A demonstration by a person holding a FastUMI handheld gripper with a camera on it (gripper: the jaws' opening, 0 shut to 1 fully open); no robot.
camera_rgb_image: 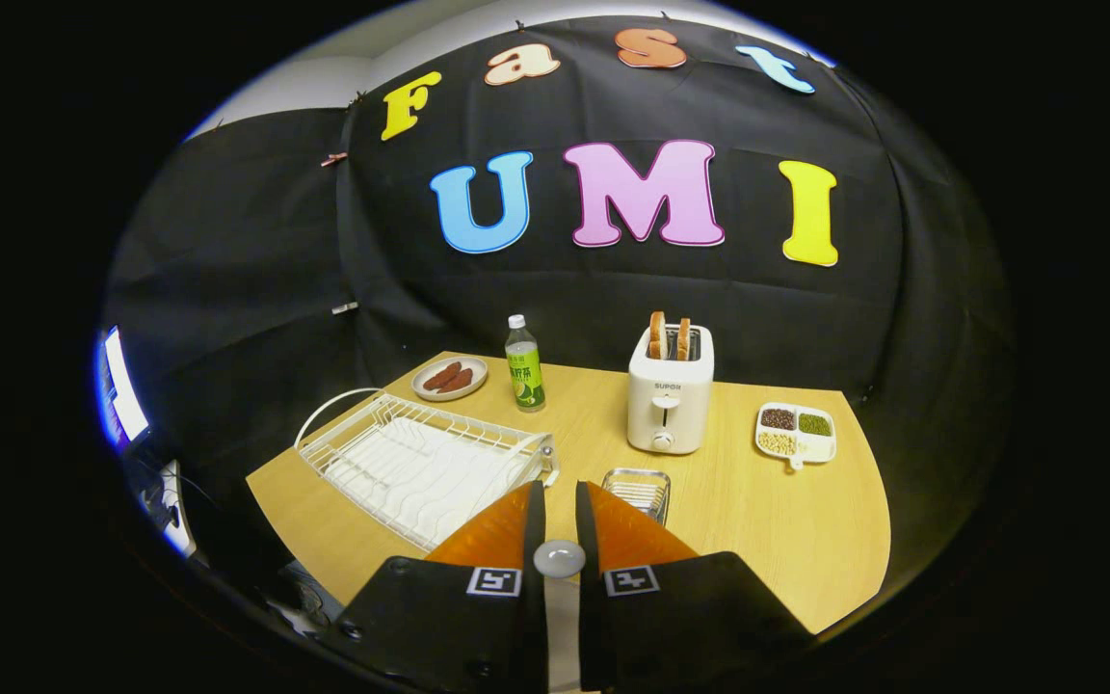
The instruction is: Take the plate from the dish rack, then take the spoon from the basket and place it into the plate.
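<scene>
Your gripper [556, 493] with its orange fingers covers the near corner of the white wire dish rack [420, 463] and the front of the small metal mesh basket [636, 490], so you cannot tell what lies inside the basket. Something small, round and grey sits low between the fingers; whether they press it is unclear. The yellow wooden desk [786, 520] runs out of sight beneath the gripper.

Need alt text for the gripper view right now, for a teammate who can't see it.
The gripper holds a grey-white plate edge-on between its orange fingers, above a wooden table. Ahead sit a white dish rack, a small metal basket, a toaster and a bottle.
</scene>
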